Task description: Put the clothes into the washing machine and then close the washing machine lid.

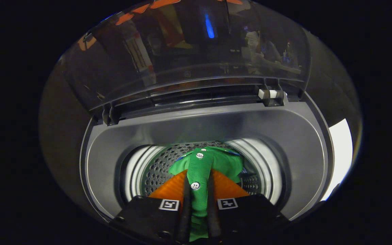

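washer (196, 126): grey top, lid (189, 51) raised, reflections blur what lies behind | drum (155, 170): perforated wall partly hidden | shirt (223, 163): green, hanging into drum, lower part cut off | tool (198, 190): fingers clamped on shirt's button strip

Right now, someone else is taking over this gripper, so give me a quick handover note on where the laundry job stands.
Gripper: fingers shut on the green button-front garment, gripping its placket.
Garment: hangs over the open perforated drum of the washing machine, its far end down inside.
Lid: raised, tilted back beyond the opening.
Done: garment carried to the drum mouth.
Left: release it into the drum, pull back, close the lid.
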Demonstrator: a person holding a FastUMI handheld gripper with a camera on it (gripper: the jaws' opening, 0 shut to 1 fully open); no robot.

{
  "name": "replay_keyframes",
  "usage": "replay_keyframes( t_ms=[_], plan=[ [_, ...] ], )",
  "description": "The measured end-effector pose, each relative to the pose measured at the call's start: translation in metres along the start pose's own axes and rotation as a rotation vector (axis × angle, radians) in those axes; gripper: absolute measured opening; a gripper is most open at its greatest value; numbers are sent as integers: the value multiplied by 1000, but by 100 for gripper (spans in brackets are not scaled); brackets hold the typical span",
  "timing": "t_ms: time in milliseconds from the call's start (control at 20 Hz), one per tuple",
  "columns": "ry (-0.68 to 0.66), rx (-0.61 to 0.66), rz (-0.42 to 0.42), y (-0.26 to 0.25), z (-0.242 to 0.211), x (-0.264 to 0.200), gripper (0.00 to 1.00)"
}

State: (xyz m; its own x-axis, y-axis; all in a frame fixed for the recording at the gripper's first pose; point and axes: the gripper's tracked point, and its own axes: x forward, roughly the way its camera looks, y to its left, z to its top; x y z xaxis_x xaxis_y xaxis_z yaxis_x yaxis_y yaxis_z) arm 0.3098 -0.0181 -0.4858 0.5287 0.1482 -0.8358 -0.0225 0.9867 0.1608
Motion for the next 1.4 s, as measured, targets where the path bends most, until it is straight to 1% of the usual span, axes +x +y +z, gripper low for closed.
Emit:
replay_keyframes(
  t_ms=[300, 450, 600, 750, 900, 1050, 1200, 1250, 1400],
  plan=[
    [-49, -35, -10, -4, 6, -8, 98],
    [-65, -28, -1, -3, 5, -18, 100],
    [-136, -13, 9, -1, 19, -42, 99],
    [-229, -15, 28, 4, 38, -83, 100],
    [-339, -23, 29, 8, 60, -135, 99],
    [-449, -10, 41, 12, 93, -187, 99],
    [-564, -40, 17, 8, 140, -230, 99],
    [-591, -45, 12, 7, 155, -241, 99],
    [-639, -58, 33, 16, 199, -271, 99]
  ],
)
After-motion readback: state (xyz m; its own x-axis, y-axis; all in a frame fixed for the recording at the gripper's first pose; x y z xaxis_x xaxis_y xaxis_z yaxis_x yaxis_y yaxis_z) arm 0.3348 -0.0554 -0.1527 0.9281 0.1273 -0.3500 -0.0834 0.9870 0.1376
